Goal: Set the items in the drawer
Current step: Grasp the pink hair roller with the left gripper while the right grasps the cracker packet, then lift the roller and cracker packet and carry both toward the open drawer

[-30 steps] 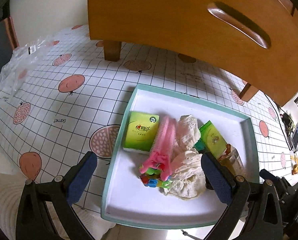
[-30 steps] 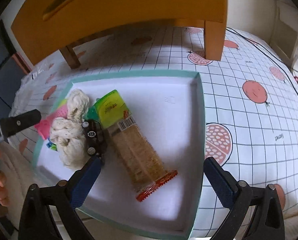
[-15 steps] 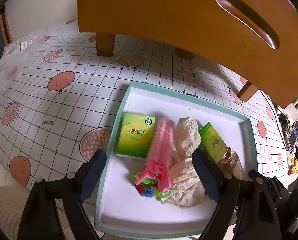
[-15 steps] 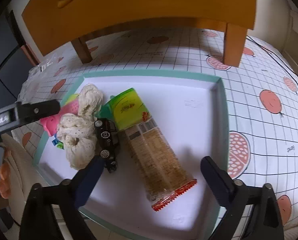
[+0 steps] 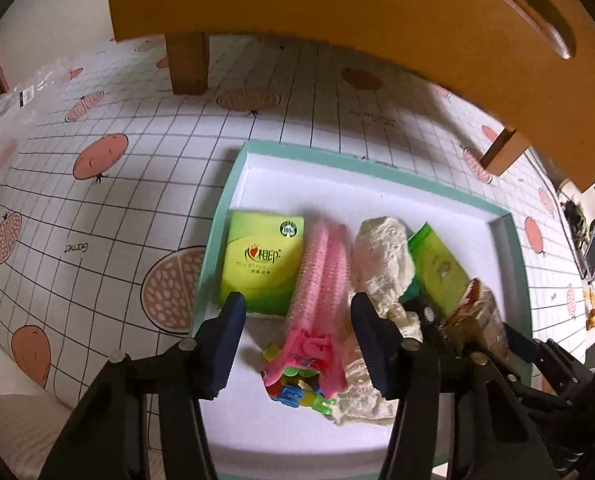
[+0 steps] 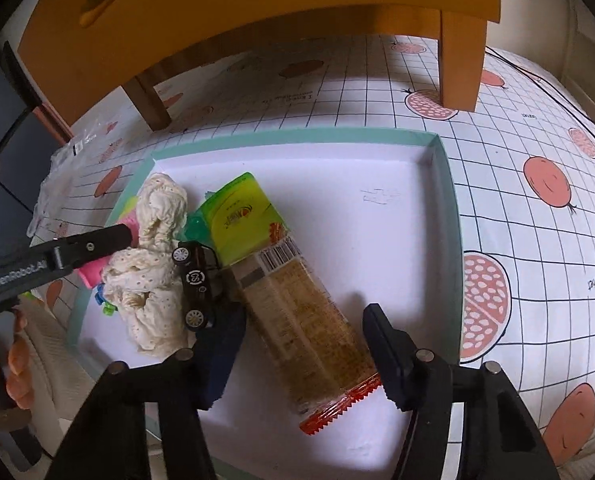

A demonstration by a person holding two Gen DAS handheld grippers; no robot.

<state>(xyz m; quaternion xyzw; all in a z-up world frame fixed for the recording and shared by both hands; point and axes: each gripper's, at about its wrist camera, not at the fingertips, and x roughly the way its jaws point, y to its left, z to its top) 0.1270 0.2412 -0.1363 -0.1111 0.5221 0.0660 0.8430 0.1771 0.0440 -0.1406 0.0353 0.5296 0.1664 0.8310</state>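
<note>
Through my left wrist camera, my left gripper [image 5: 295, 334] hangs over the near edge of the teal-rimmed tray [image 5: 217, 216], and its jaws are closing with the pink comb-like piece [image 5: 323, 264] between them; the pads do not press it yet. The green tissue pack [image 5: 261, 262] lies against the tray's left edge, just beside my left pad, and the cream cloth [image 5: 383, 256] bunches up against my right pad. To do this well I should centre on the pink handle end above the coloured clips [image 5: 293, 390] and keep the cloth out of the pinch, or it may drag along. The wooden drawer unit [image 5: 337, 20] stands beyond the tray's far edge, its front looking shut as far as I can judge, so it would have to be pulled out before anything goes in.

Through my right wrist camera, my right gripper [image 6: 301, 342] straddles the long cracker packet [image 6: 301, 316], which lies slanted from the tray's middle toward its near edge. These jaws are closing too, and neither pad visibly presses the wrapper. The black toy car [image 6: 195, 280] rests just beside my left finger, against the cloth, so I should go in squarely across the packet's width and squeeze gently: the wrapper looks slippery and its contents brittle.
</note>
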